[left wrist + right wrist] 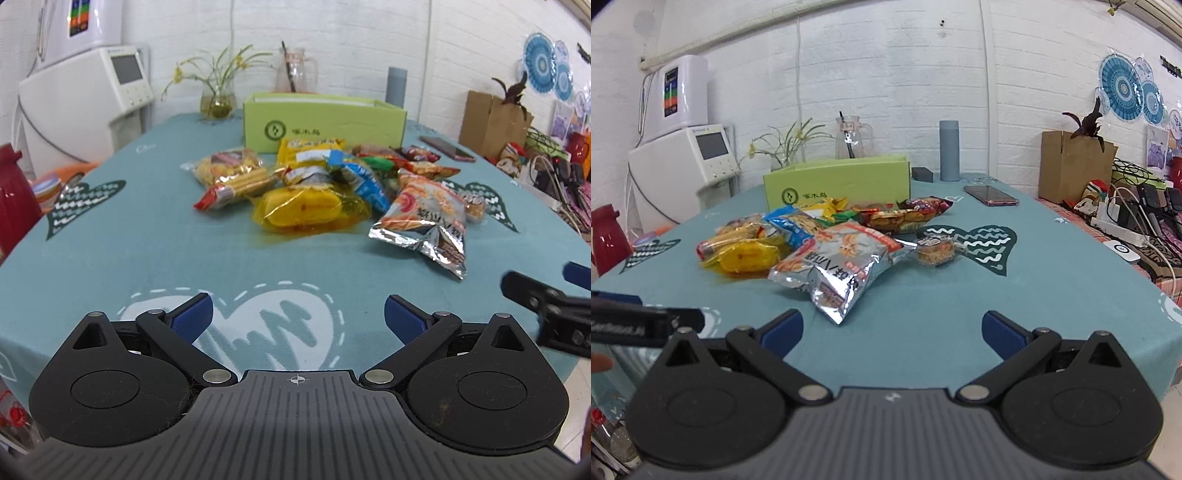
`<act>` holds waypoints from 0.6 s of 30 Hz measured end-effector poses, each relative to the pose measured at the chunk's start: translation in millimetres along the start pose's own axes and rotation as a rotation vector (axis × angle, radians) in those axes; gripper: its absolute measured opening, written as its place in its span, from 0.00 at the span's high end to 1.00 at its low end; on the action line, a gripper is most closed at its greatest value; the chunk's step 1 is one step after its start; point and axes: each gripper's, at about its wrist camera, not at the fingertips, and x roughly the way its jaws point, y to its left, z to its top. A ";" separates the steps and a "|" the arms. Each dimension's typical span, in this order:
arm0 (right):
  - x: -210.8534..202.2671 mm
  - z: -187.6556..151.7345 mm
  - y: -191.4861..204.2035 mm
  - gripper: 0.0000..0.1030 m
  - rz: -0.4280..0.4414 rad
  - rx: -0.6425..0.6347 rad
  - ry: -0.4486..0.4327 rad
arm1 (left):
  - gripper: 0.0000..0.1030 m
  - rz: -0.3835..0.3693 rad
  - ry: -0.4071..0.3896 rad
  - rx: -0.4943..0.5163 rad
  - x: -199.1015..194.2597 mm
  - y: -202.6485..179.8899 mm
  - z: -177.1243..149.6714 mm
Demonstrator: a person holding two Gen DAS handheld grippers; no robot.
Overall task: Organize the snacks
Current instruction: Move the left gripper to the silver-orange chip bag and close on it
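Several snack packets lie in a heap mid-table in front of an open light-green box (325, 123) (838, 184). Nearest are a yellow wrapped pack (310, 208) (746, 256) and a silver-and-orange crisp bag (428, 218) (838, 266); a small clear-wrapped cake (936, 251) sits to the bag's right. My left gripper (298, 317) hovers open over the near table edge, well short of the heap, nothing between its blue pads. My right gripper (892, 330) is open too, its left finger close to the silver bag's corner. Each gripper shows at the other view's edge.
The teal heart-print tablecloth (147, 258) (1015, 295) has bare cloth around the heap. Behind the box stand a vase of flowers (218, 99), a glass jug (853, 138) and a grey cylinder (950, 151). A phone (991, 195) lies back right. A red jug (14, 195) sits at the left.
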 end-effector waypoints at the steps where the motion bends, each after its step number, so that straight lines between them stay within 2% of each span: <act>1: 10.2 1.0 -1.0 0.00 0.000 -0.003 0.025 | 0.14 -0.002 0.009 -0.002 3.7 -0.1 0.8; 5: 35.4 -2.1 -2.3 0.00 0.016 -0.005 0.093 | 0.14 -0.021 0.047 0.006 20.4 -4.5 5.1; 8: 42.9 -3.6 2.1 0.00 0.001 -0.058 0.091 | 0.14 -0.039 0.080 0.024 34.7 -9.6 10.7; 11: 49.4 -2.6 -2.5 0.00 0.011 -0.052 0.084 | 0.14 -0.050 0.110 0.042 48.2 -11.7 15.6; 15: 49.8 -4.5 -10.2 0.01 0.024 -0.055 0.067 | 0.12 -0.051 0.106 0.099 59.2 -9.8 19.5; 16: 49.4 -2.6 -10.8 0.01 0.025 -0.059 0.083 | 0.11 -0.062 0.108 0.100 61.6 -7.2 21.2; 18: 50.6 5.3 -12.7 0.00 0.044 -0.061 0.132 | 0.16 -0.079 0.140 0.100 65.3 -3.4 29.6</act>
